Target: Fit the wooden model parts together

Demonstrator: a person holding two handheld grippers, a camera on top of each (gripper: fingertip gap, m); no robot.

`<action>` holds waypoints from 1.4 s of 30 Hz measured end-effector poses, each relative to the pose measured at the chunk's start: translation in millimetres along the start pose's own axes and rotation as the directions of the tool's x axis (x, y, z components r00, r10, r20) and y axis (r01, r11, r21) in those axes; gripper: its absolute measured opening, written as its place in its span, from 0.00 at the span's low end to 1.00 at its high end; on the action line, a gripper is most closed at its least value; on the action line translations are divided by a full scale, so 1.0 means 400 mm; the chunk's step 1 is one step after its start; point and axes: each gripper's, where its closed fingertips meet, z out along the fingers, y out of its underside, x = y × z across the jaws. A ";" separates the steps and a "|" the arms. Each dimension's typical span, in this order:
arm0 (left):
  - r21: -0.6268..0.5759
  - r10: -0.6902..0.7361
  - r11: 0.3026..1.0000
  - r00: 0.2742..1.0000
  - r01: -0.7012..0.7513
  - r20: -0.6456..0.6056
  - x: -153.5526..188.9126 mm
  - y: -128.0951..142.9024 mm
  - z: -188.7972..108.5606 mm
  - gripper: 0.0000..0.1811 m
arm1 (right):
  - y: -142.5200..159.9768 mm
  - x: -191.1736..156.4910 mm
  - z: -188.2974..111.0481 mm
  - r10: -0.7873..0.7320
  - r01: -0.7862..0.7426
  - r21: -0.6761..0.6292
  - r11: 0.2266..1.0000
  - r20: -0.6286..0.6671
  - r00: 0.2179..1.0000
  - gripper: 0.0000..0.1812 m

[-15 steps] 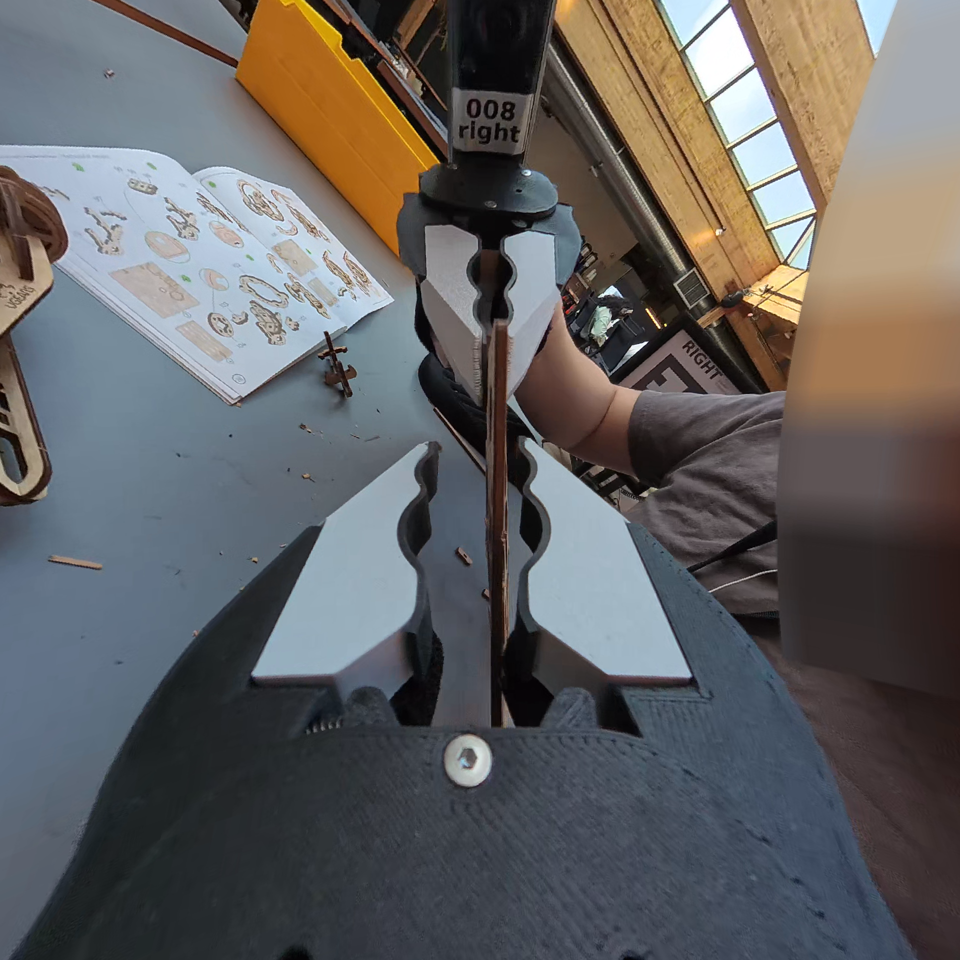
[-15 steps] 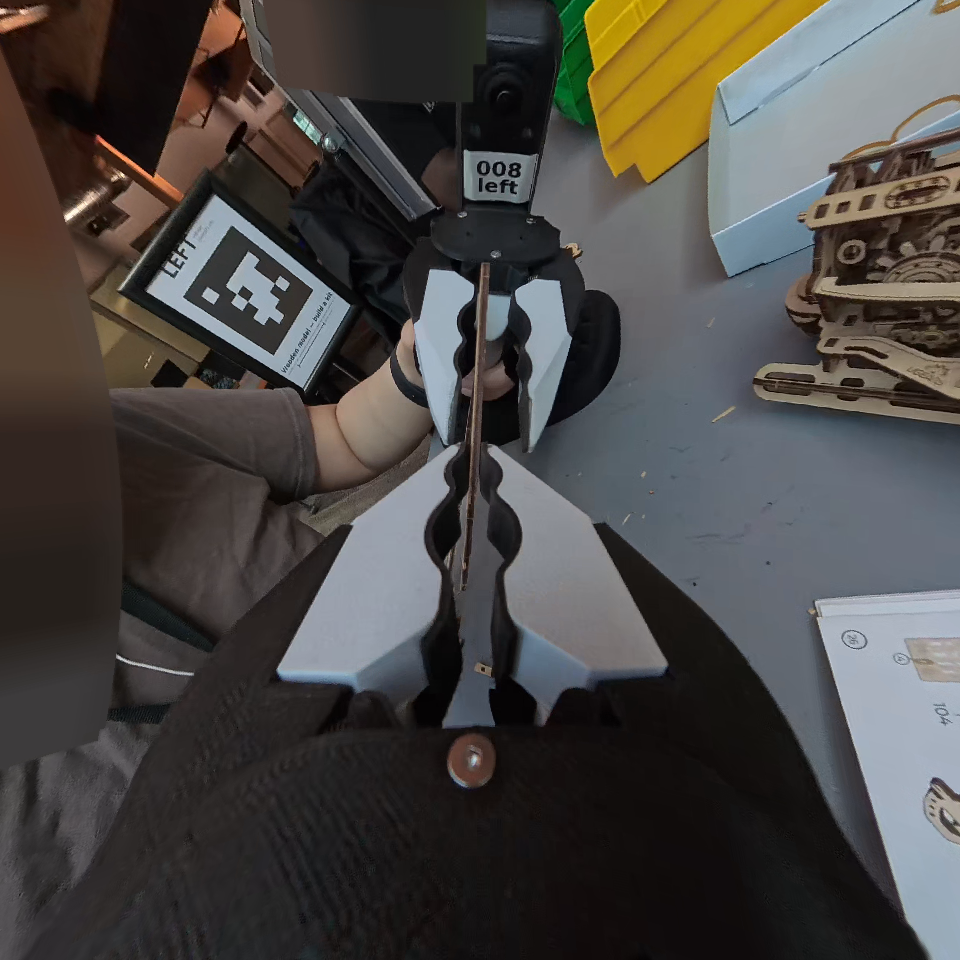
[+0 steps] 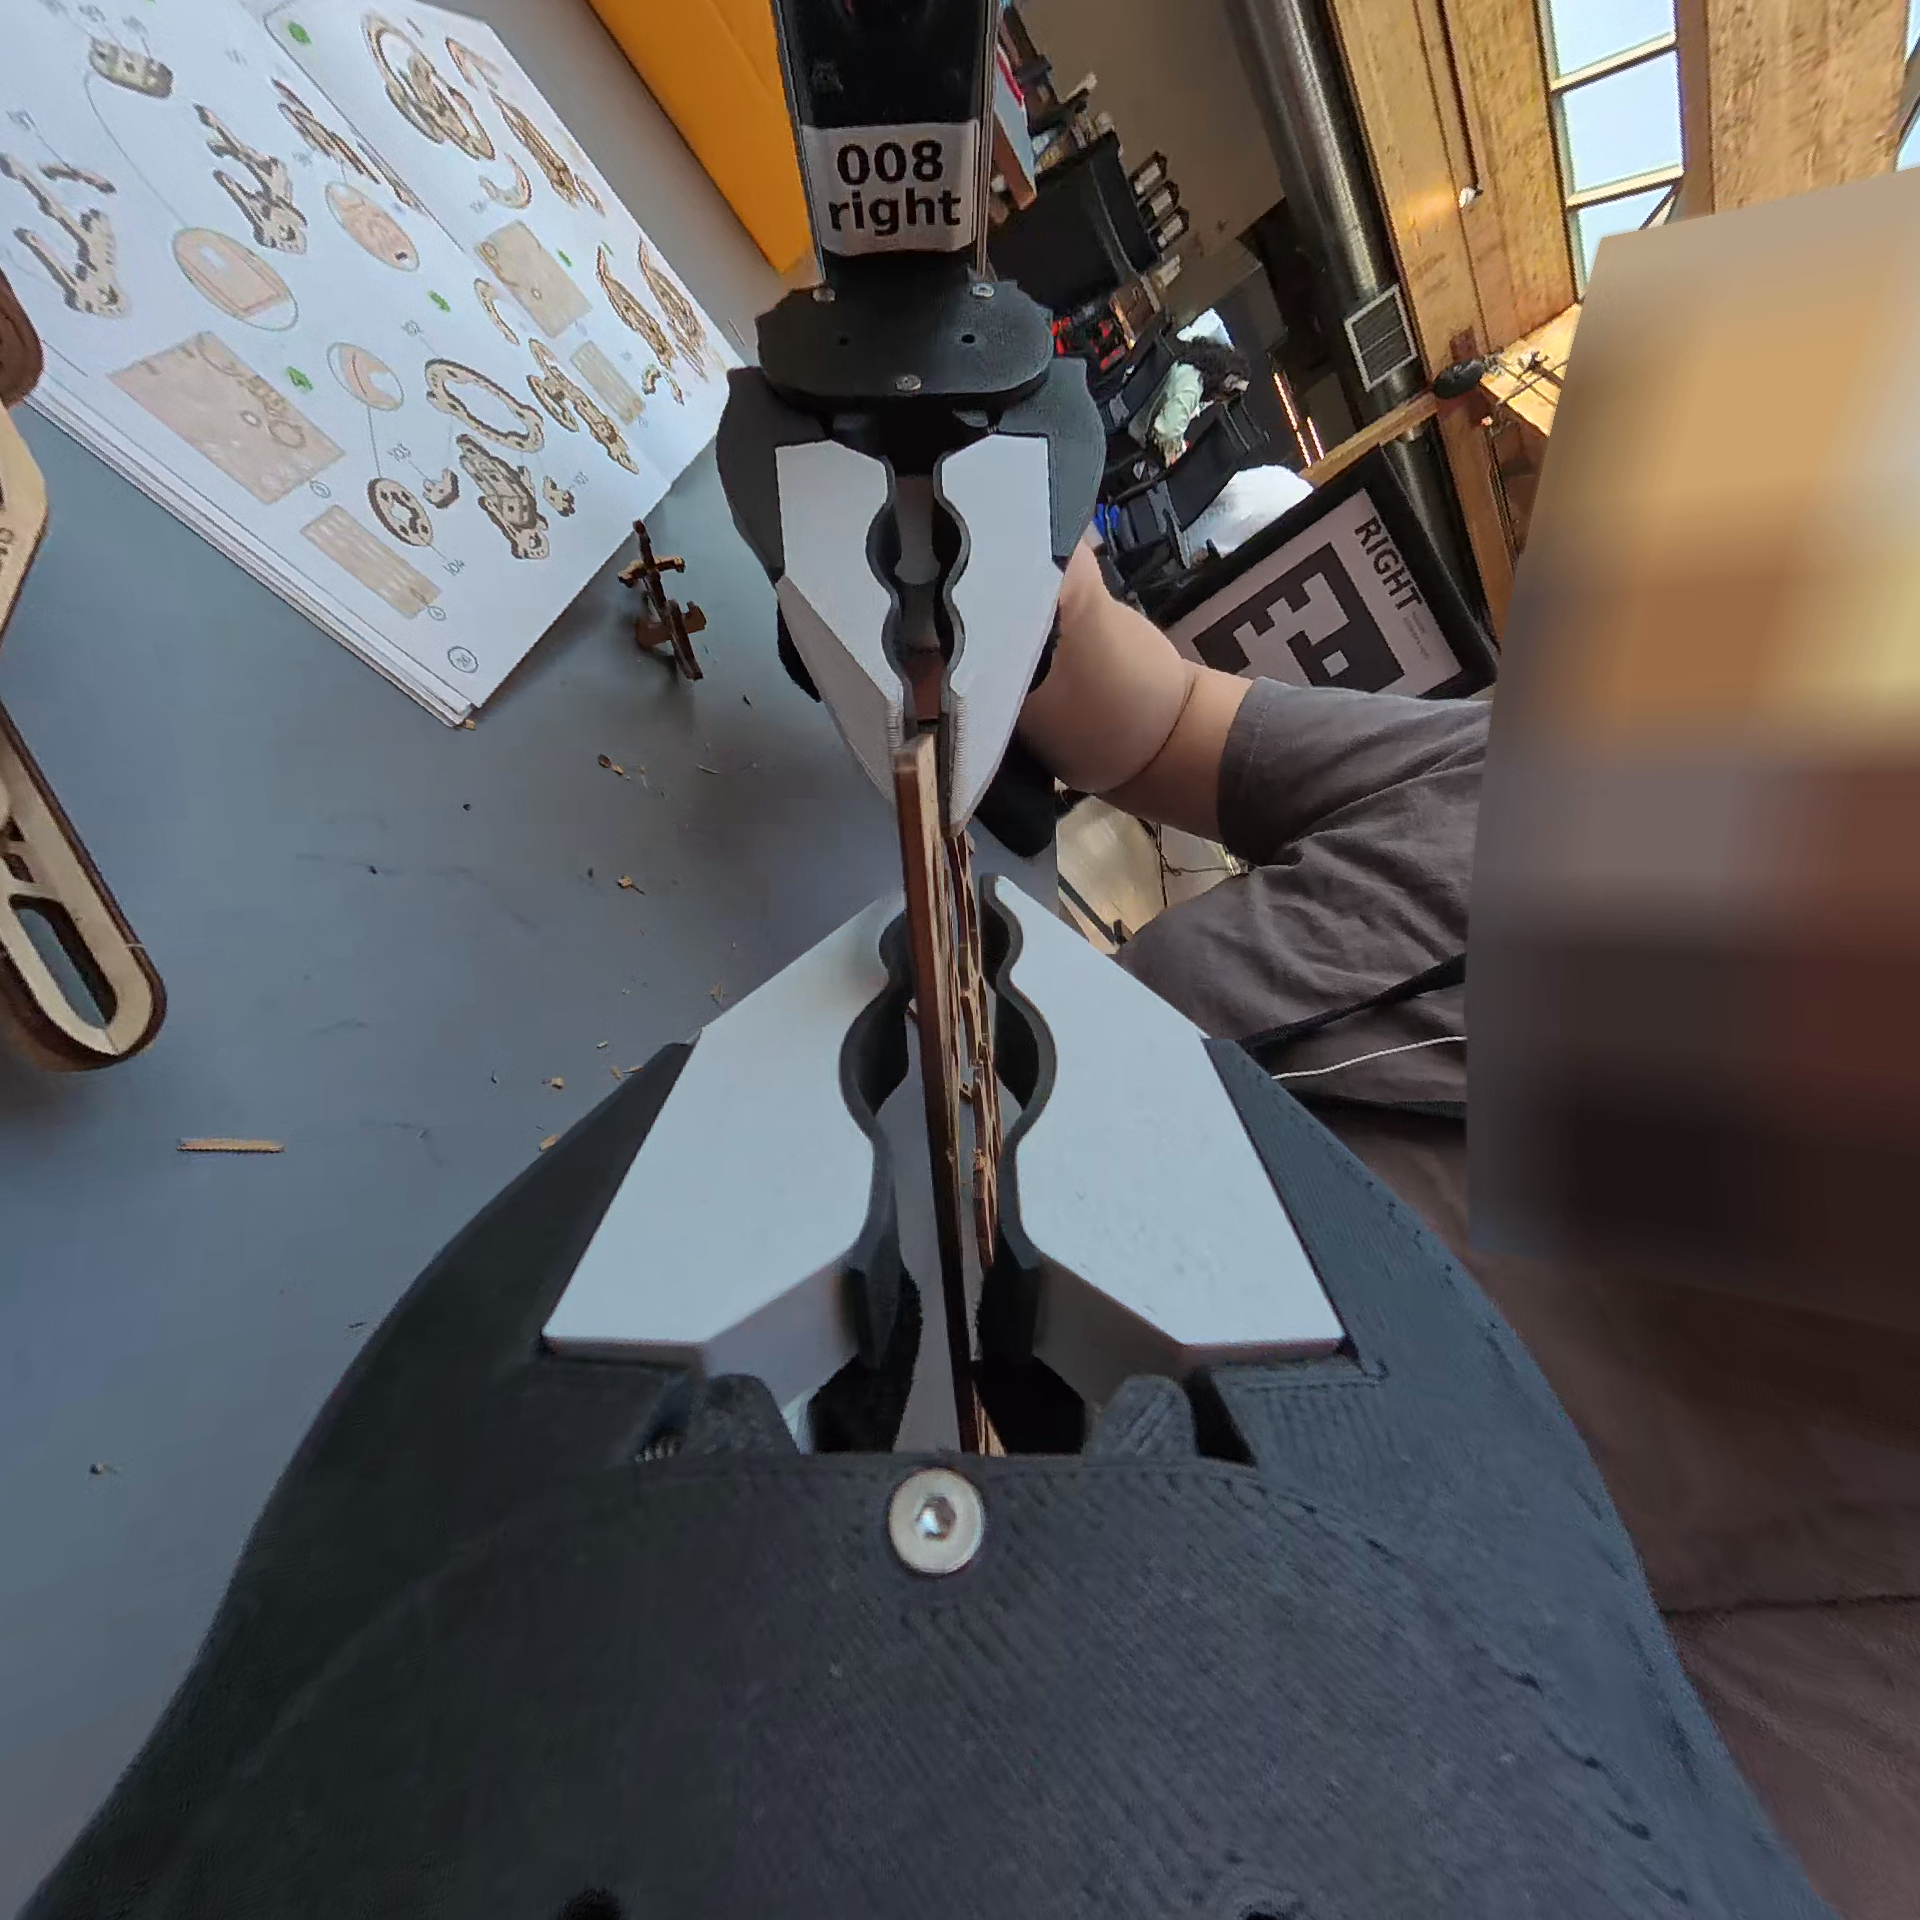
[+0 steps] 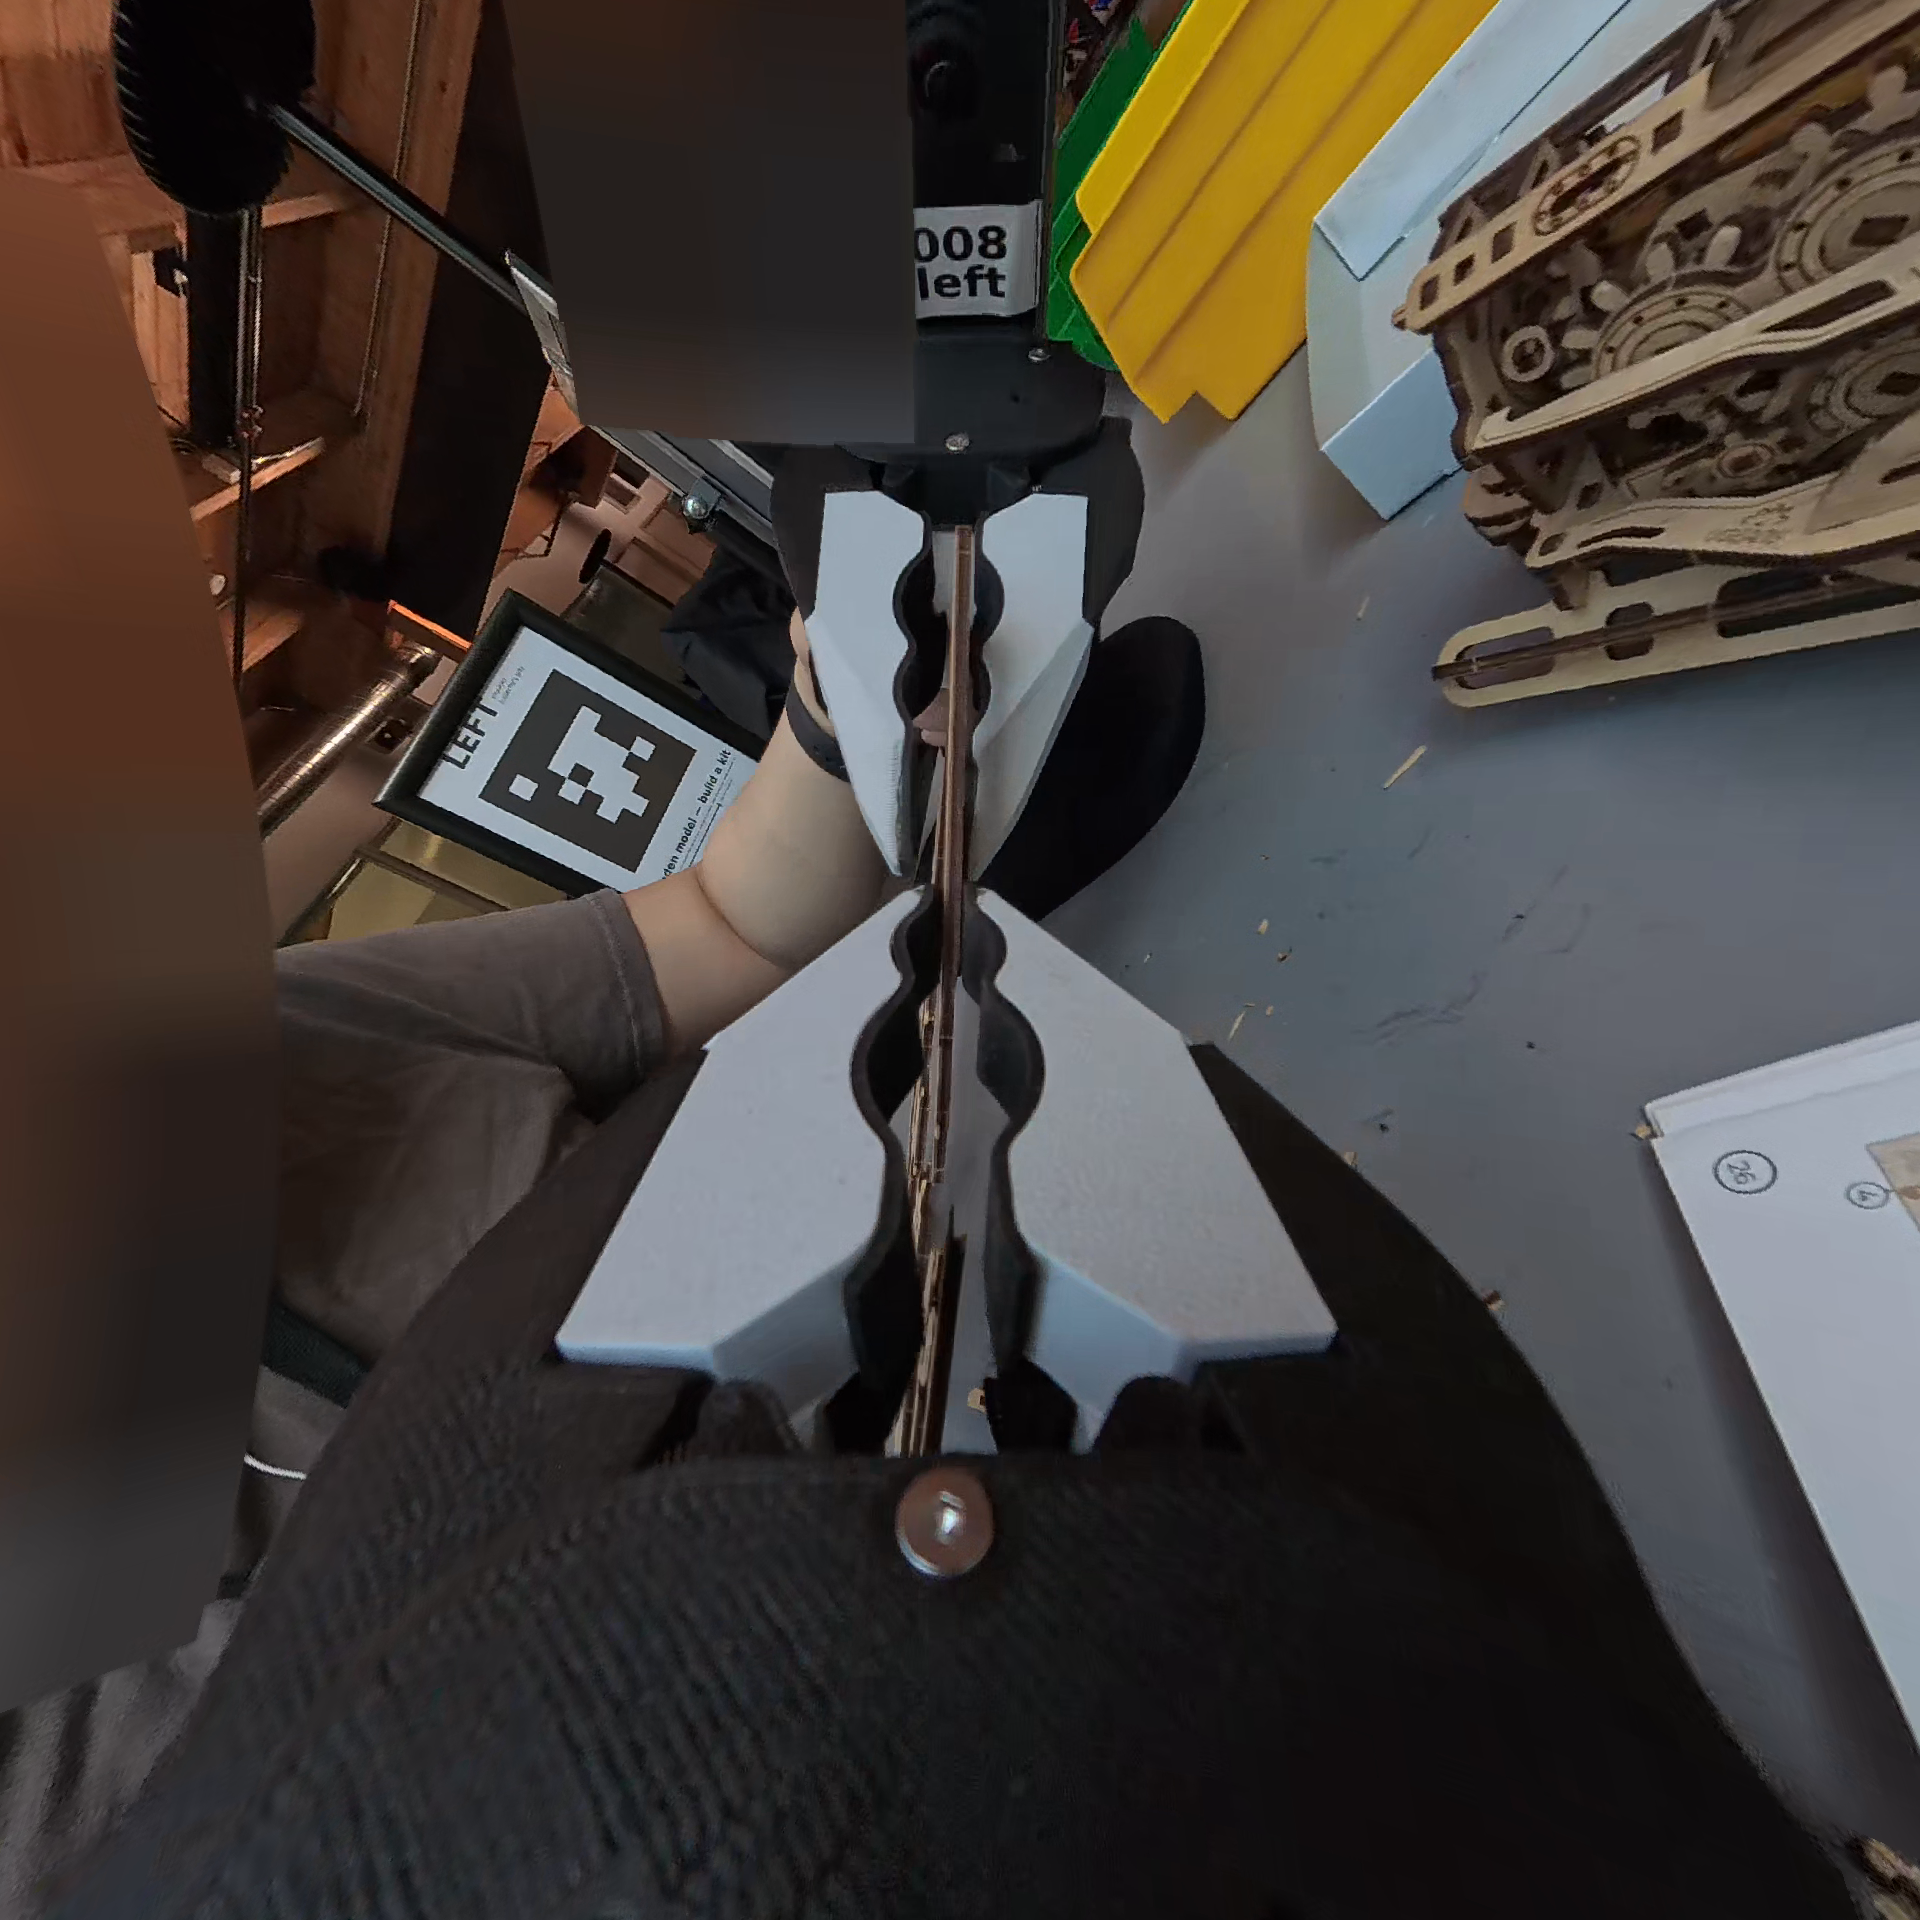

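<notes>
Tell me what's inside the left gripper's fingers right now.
A thin wooden sheet, seen edge-on with cut-outs, sits inside the left gripper. Its far end is in the right gripper. Its faces are hidden.

right gripper (image 4: 940, 914) | fingers (image 4: 790, 1174) pinch wooden sheet (image 4: 948, 831) edge-on | left gripper (image 4: 940, 862) opposite

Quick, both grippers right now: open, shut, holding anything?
Left gripper: shut on one end of the thin wooden sheet.
Right gripper: shut on the other end of the same sheet.
</notes>
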 end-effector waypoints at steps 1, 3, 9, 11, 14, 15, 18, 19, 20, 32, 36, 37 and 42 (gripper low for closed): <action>-0.032 -0.013 0.999 1.000 0.013 0.005 -0.004 0.007 0.002 0.00 | 0.005 0.000 0.001 0.008 -0.008 -0.002 1.000 0.006 1.000 0.00; -0.096 -0.010 0.995 0.999 0.013 0.030 -0.015 0.025 0.008 0.00 | 0.022 0.006 0.004 0.002 -0.002 -0.030 1.000 -0.014 1.000 0.00; -0.162 0.006 0.987 1.000 -0.002 0.022 -0.009 0.022 0.006 0.00 | 0.023 0.000 0.004 -0.005 0.005 -0.018 1.000 -0.006 1.000 0.00; -0.197 0.007 0.980 1.000 -0.005 0.011 -0.006 0.020 0.004 0.00 | 0.022 -0.003 0.004 0.006 -0.005 -0.015 1.000 0.006 1.000 0.00; -0.280 -0.016 0.960 1.000 0.014 -0.007 -0.010 0.027 0.008 0.00 | 0.035 -0.001 0.006 0.009 -0.009 -0.043 0.999 -0.005 1.000 0.00; -0.299 -0.019 0.954 1.000 0.013 -0.016 -0.012 0.028 0.010 0.00 | 0.038 0.002 0.005 0.006 -0.007 -0.049 0.999 -0.014 1.000 0.00; -0.256 -0.004 0.967 0.999 -0.007 -0.042 -0.023 0.004 0.019 0.02 | 0.029 0.013 -0.011 0.021 -0.022 -0.019 1.000 -0.041 0.999 0.00; -0.220 -0.011 0.975 0.998 -0.004 -0.068 -0.019 -0.007 0.019 0.06 | 0.028 0.017 -0.016 0.026 -0.027 -0.012 1.000 -0.046 0.999 0.00; -0.194 -0.026 0.981 0.996 0.008 -0.091 -0.016 -0.012 0.018 0.11 | 0.029 0.022 -0.020 0.030 -0.030 -0.011 0.999 -0.055 0.998 0.00; -0.281 0.039 0.957 0.994 -0.067 -0.102 -0.018 0.072 0.015 0.00 | 0.021 -0.013 -0.029 -0.234 0.230 -0.051 0.972 -0.120 0.965 0.09; -0.293 0.123 0.938 0.969 -0.185 -0.216 0.045 0.074 -0.035 0.00 | 0.045 -0.138 -0.123 -0.660 0.661 -0.069 0.748 -0.186 0.728 0.10; -0.287 0.136 0.936 0.962 -0.204 -0.237 0.058 0.070 -0.046 0.00 | 0.105 -0.146 -0.123 -0.753 0.737 -0.154 0.658 -0.137 0.643 0.11; -0.325 0.175 0.904 0.934 -0.278 -0.310 0.101 0.082 -0.069 0.00 | 0.318 -0.076 -0.080 -0.851 0.785 -0.477 0.395 0.131 0.508 0.15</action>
